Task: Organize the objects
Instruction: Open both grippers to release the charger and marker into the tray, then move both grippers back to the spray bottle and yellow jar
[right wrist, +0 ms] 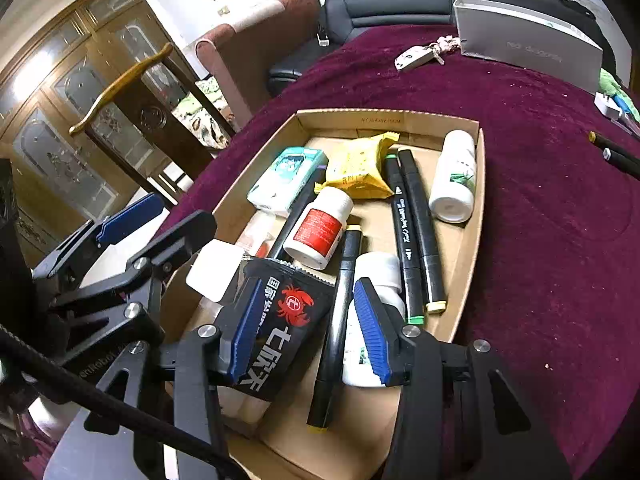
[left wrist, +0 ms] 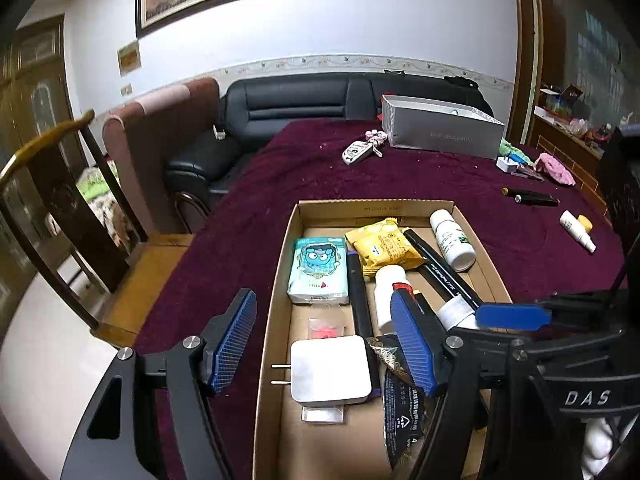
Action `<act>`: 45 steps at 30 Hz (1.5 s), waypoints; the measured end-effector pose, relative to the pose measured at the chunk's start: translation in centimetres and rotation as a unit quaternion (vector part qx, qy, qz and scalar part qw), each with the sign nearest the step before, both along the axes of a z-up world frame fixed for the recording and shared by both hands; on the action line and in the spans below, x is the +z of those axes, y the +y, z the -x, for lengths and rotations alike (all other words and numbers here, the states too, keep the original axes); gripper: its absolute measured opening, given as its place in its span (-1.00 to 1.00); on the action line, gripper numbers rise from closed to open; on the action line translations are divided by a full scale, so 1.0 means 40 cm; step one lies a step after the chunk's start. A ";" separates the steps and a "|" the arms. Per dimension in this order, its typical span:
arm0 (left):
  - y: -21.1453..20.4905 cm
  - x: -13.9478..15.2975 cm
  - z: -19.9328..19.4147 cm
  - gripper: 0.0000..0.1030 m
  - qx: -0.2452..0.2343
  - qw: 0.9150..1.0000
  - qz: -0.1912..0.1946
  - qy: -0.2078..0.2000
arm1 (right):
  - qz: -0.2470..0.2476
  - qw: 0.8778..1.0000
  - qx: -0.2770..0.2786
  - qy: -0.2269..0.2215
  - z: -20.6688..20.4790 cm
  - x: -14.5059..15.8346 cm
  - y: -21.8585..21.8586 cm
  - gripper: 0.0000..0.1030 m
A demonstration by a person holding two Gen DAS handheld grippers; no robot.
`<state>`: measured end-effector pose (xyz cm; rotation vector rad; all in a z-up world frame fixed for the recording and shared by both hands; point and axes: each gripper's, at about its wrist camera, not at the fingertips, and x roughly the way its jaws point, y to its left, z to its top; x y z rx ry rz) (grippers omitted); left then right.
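Cardboard tray [left wrist: 280, 280] on the maroon tablecloth [left wrist: 280, 168] is pretty full already: white charger [left wrist: 330, 370], teal tissue pack [left wrist: 318, 270], yellow snack packet [left wrist: 380, 246], black markers [right wrist: 416, 232], white bottles [right wrist: 454, 178]. Left gripper [left wrist: 324, 340] hangs over the charger with its blue pads spread, nothing pinched. Right gripper [right wrist: 310, 334] sits over the near end, jaws parted, with the black crab-logo sachet [right wrist: 288, 320] between them; the left pad looks like it's against it, the right pad clear. Key fob [left wrist: 358, 153] and grey box [left wrist: 440, 130] lie farther back.
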<state>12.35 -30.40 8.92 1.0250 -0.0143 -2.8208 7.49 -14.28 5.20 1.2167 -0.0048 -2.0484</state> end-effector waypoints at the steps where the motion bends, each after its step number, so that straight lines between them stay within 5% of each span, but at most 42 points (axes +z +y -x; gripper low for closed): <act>1: 0.007 0.003 -0.004 0.24 0.001 1.000 0.005 0.002 | 0.003 1.000 -0.002 0.001 -0.002 0.005 0.005 -0.11; 28: 0.309 0.089 0.005 0.26 -0.065 0.993 0.101 0.003 | 0.077 0.992 -0.104 0.007 0.036 0.058 0.334 -0.03; 45: 0.566 0.072 0.075 0.29 -0.150 0.980 0.131 -0.023 | 0.111 0.971 -0.213 0.004 0.111 0.054 0.662 0.00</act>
